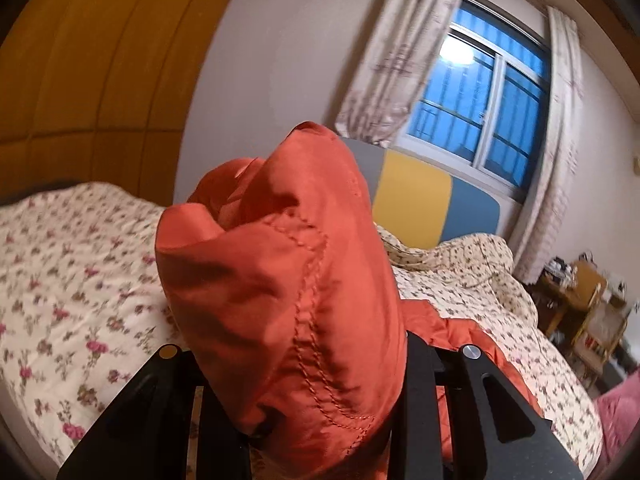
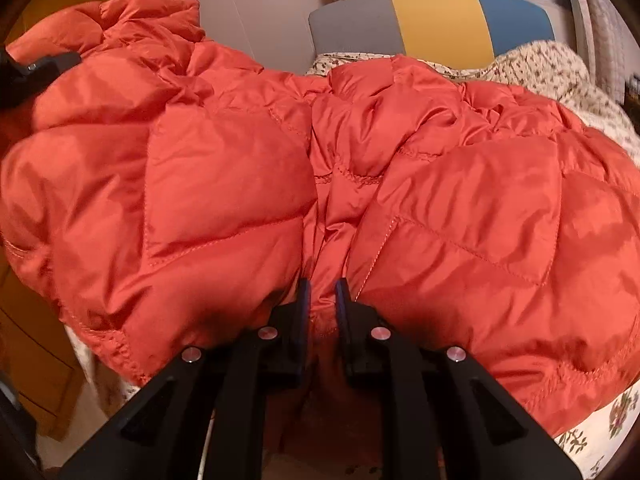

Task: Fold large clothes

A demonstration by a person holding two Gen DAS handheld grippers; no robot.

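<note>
Orange padded jacket (image 2: pixel 248 168): one large quilted garment, spread over the bed, filling the space ahead of the right claw and reaching out to both of its sides. Stitched seams and square quilted panels show across the shell.

Right claw (image 2: pixel 322 292): jaws nearly together, clamped on a narrow pinch of the jacket's near edge, directly between its two black fingers (image 2: pixel 303 304). The rest of the garment lies beyond and to both sides of this pinch.

Left claw (image 1: pixel 304 380): gripping a bunched fold of the jacket (image 1: pixel 288 280), which stands up as a tall lump between and above its fingers and hides the tips. More of the orange cloth trails down to the right of this claw. From the right claw's camera, the left claw (image 2: pixel 38 70) shows far off at the upper left, buried in the raised part of the jacket.

Bed cover (image 1: pixel 72 264): cream with small red flowers, lying under the jacket, to the left and right of the left claw. A rumpled heap of it sits ahead and right.

Headboard (image 1: pixel 416 196): grey, yellow and blue panels, beyond the lifted fold.

Window (image 1: pixel 492 108) with pale curtains (image 1: pixel 396 48), above the headboard. Yellow-brown cupboard doors (image 1: pixel 88 60) upper left. Small wooden table (image 1: pixel 580 296) with clutter, far right; contents too blurred to tell.
</note>
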